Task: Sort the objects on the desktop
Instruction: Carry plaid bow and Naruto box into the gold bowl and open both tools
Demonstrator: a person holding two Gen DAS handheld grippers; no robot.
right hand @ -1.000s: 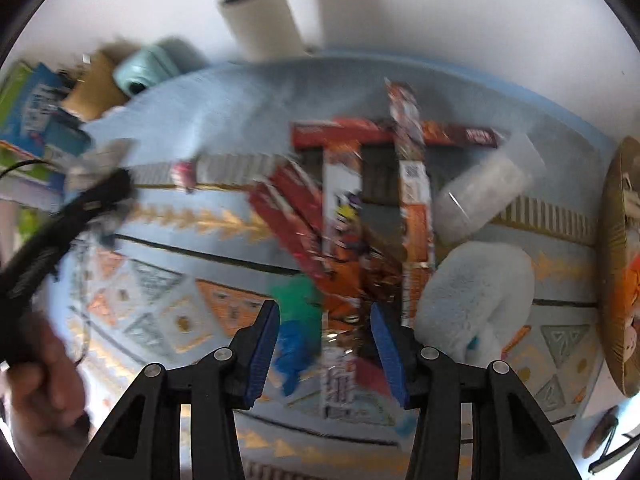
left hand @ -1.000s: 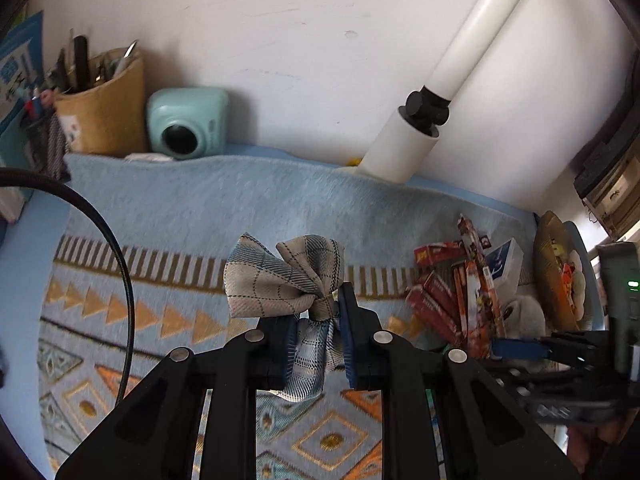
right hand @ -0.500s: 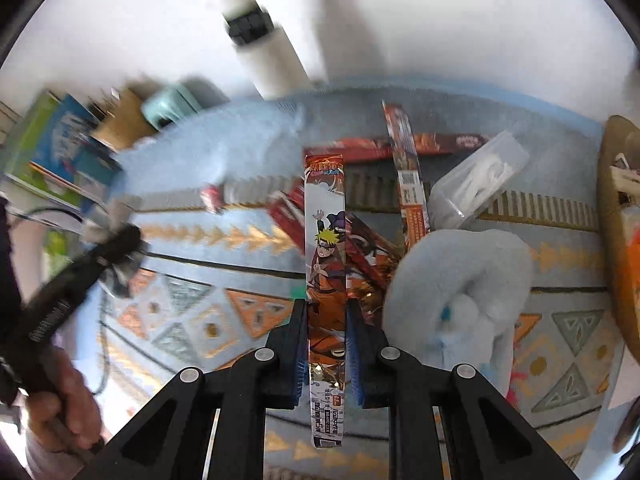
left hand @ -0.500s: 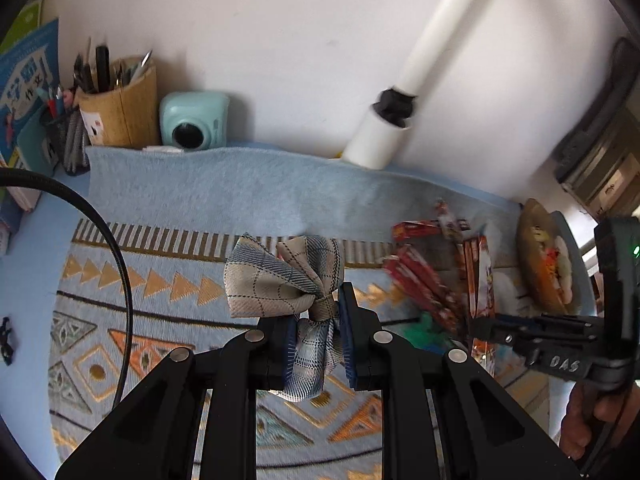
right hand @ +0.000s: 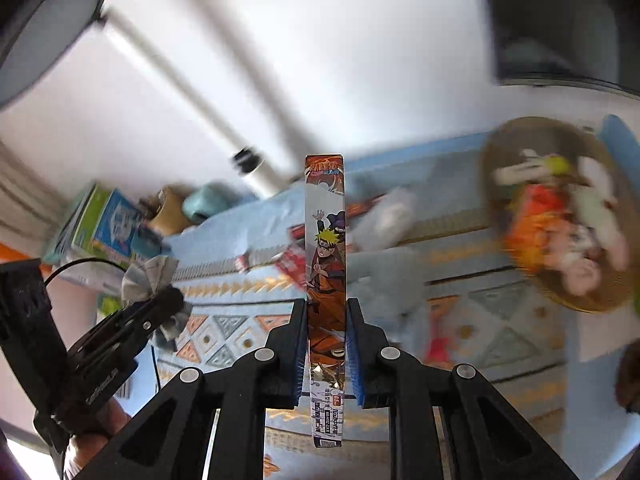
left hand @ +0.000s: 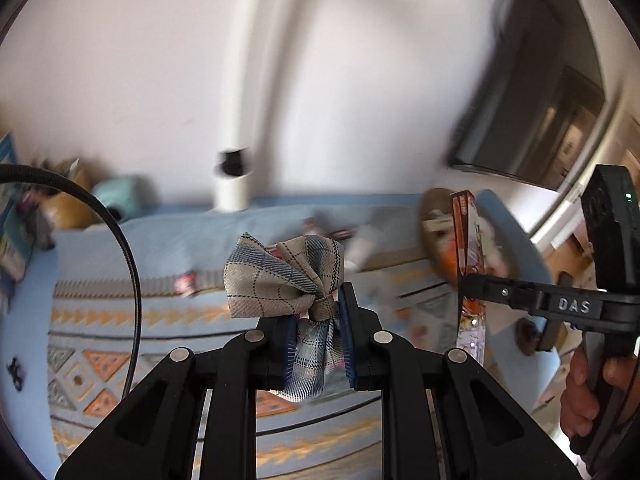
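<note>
My left gripper [left hand: 318,316] is shut on a plaid fabric bow [left hand: 288,280], held in the air above the patterned mat [left hand: 120,320]. The bow [right hand: 148,280] also shows in the right wrist view. My right gripper [right hand: 327,320] is shut on a long orange cartoon card pack [right hand: 325,264], held upright above the mat [right hand: 480,312]. The pack [left hand: 468,248] and the right gripper [left hand: 468,280] show at the right of the left wrist view. More red packs [right hand: 292,264] lie on the mat behind it.
A brown basket [right hand: 532,276] with mixed items sits at the right. A grey plush [right hand: 384,276] lies mid-mat. A white lamp post [left hand: 234,188], a mint camera [left hand: 120,194] and a pen holder [left hand: 68,208] stand along the back wall. Books [right hand: 100,228] are far left.
The right gripper closed on the cartoon pack and lifted it off the pile toward the basket side. Both grippers rose and tilted up; the left still holds the bow.
</note>
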